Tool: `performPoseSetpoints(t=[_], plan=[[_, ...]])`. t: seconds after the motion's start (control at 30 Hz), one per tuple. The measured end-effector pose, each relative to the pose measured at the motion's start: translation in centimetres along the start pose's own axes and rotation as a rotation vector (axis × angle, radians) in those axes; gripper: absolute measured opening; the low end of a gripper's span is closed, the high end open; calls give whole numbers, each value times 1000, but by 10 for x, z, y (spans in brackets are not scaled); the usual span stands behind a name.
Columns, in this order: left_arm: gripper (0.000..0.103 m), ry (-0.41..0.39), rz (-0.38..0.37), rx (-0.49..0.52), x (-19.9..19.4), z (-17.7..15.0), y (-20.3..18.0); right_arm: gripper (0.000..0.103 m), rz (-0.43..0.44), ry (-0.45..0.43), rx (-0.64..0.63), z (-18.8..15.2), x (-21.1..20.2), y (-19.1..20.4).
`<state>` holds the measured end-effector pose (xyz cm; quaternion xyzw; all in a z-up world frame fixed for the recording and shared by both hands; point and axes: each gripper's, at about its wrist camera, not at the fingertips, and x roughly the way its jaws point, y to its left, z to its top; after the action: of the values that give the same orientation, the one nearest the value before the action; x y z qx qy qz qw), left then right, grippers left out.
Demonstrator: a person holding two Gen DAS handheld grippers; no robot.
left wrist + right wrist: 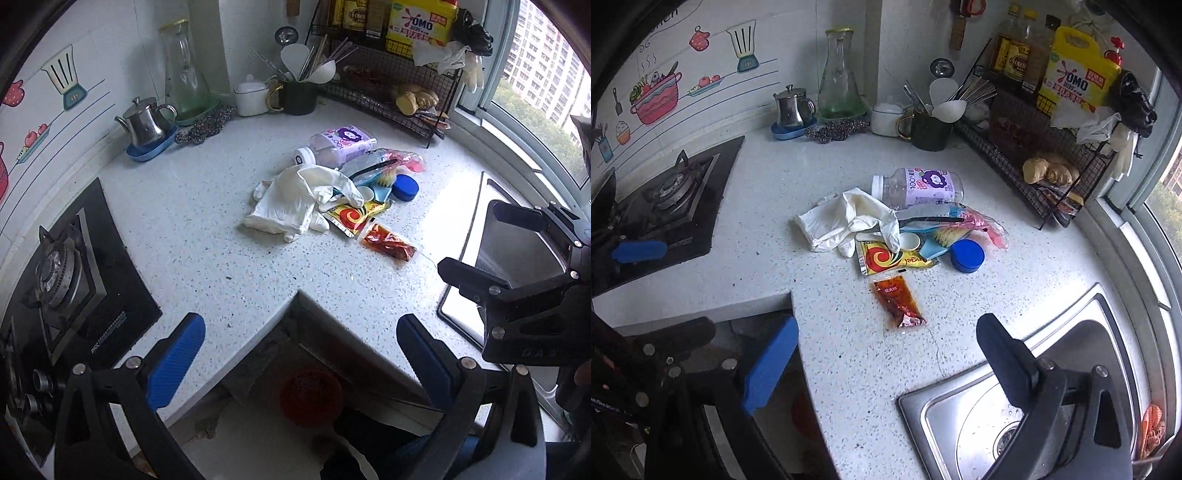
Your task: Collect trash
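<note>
A heap of trash lies mid-counter: white rubber gloves (295,199) (846,218), a purple-labelled plastic bottle (340,146) (919,186), a yellow sachet (354,216) (894,260), a red sauce packet (389,243) (897,301), a blue lid (405,187) (967,255), a brush (384,177) (945,232) and pink wrapping (410,160) (988,227). My left gripper (301,354) is open and empty at the counter's inner corner. My right gripper (886,362) is open and empty, near the sauce packet; it also shows in the left wrist view (491,240).
A gas hob (66,273) (668,199) sits left, a steel sink (517,258) (1015,413) right. A kettle (146,120), glass carafe (840,77), utensil cup (297,96) and wire rack (1045,147) line the back. A red bin (310,395) stands on the floor below.
</note>
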<state>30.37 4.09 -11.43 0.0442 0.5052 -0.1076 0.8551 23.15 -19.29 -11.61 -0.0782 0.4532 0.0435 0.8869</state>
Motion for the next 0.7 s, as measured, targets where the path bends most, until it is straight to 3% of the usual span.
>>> performPoseSetpoints(t=[0.37,0.57,0.7], plan=[[103,99,-12,-44,65,34,12,97,51,115,-44,16,69,-21],[103,170,-13,-64,97,38,15,96,109,227,-66,16,107,-28],[103,179,-33,-91,106,39,19,82,109,263,-99,14,120,-26]])
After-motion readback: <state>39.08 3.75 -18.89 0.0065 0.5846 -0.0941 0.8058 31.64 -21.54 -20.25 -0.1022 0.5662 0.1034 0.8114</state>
